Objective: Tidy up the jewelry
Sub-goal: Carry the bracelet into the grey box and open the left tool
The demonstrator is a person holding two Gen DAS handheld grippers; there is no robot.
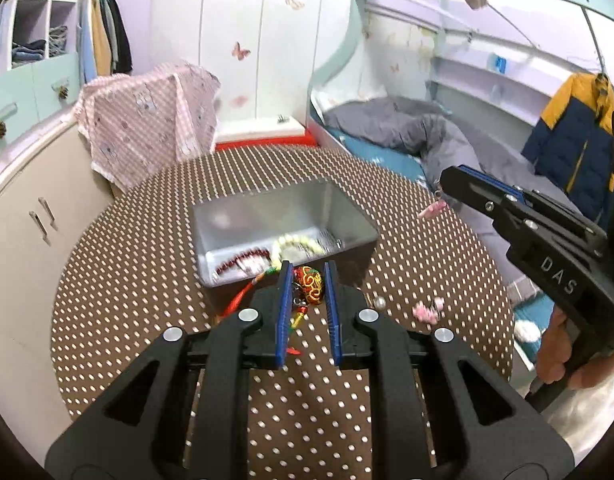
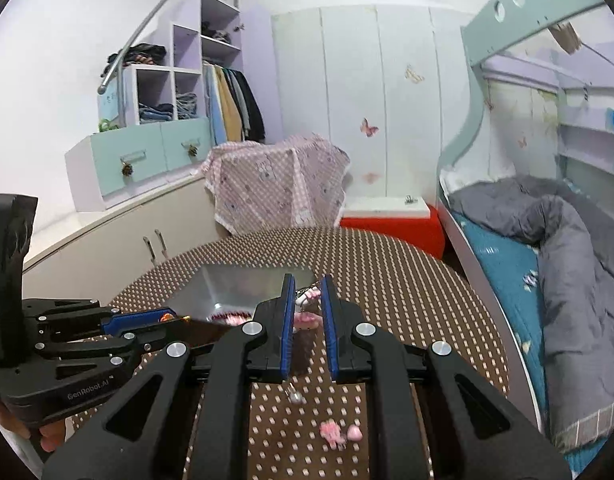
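left tool (image 1: 307, 270) grips red charm (image 1: 312, 289); right tool (image 2: 307, 286) apparently holds pink trinket (image 2: 305, 321)

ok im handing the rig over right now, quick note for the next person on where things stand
Left hand-held gripper: shut on the red and gold charm, at the near edge of the metal tin.
Right hand-held gripper: shut on a small pink trinket, above the table beside the tin.
Done: red bead bracelet and pale bead bracelet lie in the tin.
Left: drop both held pieces in, then the pink pieces and the silver bead.
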